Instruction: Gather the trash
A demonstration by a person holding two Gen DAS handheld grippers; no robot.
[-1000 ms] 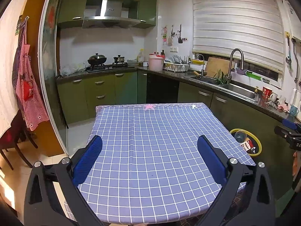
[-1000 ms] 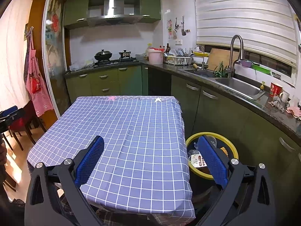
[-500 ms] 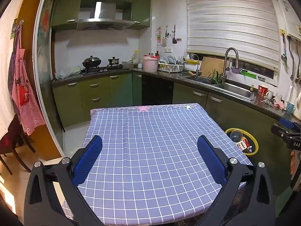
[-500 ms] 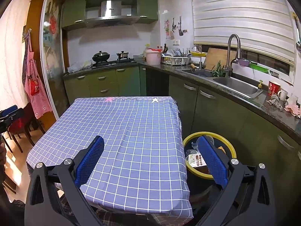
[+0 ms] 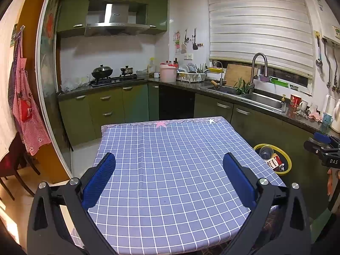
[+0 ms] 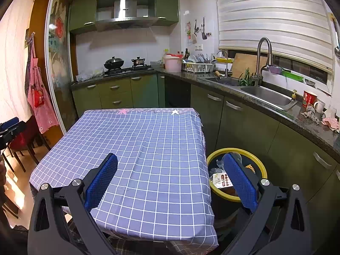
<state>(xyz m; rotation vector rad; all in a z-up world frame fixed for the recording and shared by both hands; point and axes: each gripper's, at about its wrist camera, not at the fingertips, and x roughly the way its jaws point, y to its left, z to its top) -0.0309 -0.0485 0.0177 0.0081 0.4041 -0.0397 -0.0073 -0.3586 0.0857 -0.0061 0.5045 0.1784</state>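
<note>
Both the left gripper and the right gripper are hanging spread wide and empty over the blue checked table. The trash is sitting inside the yellow-rimmed black bin beside the table, presumably already collected.

Green cabinets are running along white walls under a steel hood. A closed blind is covering the window above the sink. A checked tablecloth is draping the table. Warm light is falling on the floor.
</note>
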